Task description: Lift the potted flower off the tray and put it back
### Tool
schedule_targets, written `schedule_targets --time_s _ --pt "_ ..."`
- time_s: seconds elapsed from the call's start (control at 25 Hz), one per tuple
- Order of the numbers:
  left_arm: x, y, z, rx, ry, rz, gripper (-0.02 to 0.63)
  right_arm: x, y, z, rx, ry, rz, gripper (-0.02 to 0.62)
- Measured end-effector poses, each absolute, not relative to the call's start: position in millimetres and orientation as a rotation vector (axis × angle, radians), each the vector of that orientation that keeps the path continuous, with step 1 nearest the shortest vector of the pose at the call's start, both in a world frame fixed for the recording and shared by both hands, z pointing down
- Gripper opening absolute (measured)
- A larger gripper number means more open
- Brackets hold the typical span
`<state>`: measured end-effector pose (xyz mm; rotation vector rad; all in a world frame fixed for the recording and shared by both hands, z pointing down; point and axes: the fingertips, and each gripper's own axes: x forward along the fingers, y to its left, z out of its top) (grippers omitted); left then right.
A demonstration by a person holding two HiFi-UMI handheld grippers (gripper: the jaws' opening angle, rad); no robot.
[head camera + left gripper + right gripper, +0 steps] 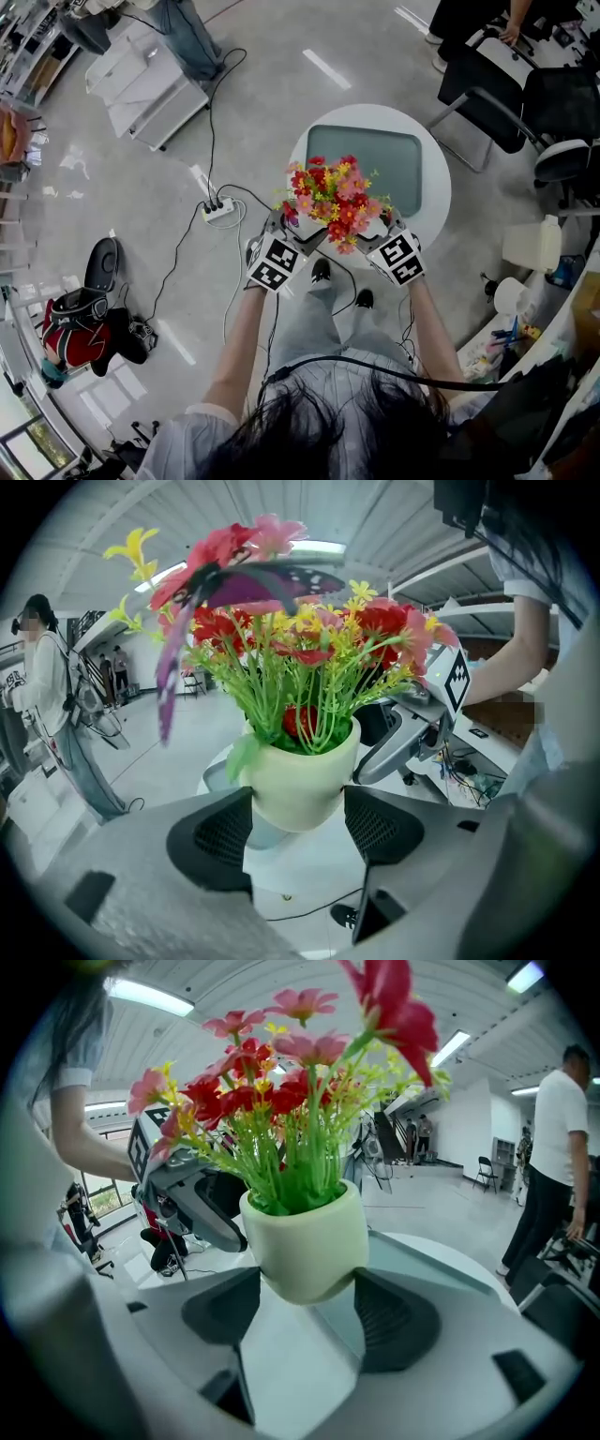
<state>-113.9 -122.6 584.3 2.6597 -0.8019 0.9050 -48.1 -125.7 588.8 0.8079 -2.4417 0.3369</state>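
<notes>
The potted flower (336, 202) is a cream pot (300, 780) full of red, pink and yellow blooms, held in the air over the near edge of the round white table (436, 187). In the head view the blooms hide the pot. My left gripper (292, 228) is shut on the pot's one side, and its black pads (220, 836) press the lower wall. My right gripper (377, 228) is shut on the opposite side of the pot (309, 1241). The grey-green tray (370, 155) lies bare on the table beyond the pot, and also shows under it (427, 1265).
A white power strip (217, 210) with black cables lies on the floor to the left. Black chairs (487, 94) stand at the right and a white cabinet (150, 80) at the back left. A red and black bag (80, 323) sits lower left. A person (553, 1147) stands nearby.
</notes>
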Motion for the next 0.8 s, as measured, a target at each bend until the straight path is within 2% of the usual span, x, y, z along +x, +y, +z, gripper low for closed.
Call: schedule_targets --time_s 0.8 --pt "-127 -186 670 2.565 -0.668 0.982 0.299 -64 -189 668 0.748 -2.299 0.367 0.319"
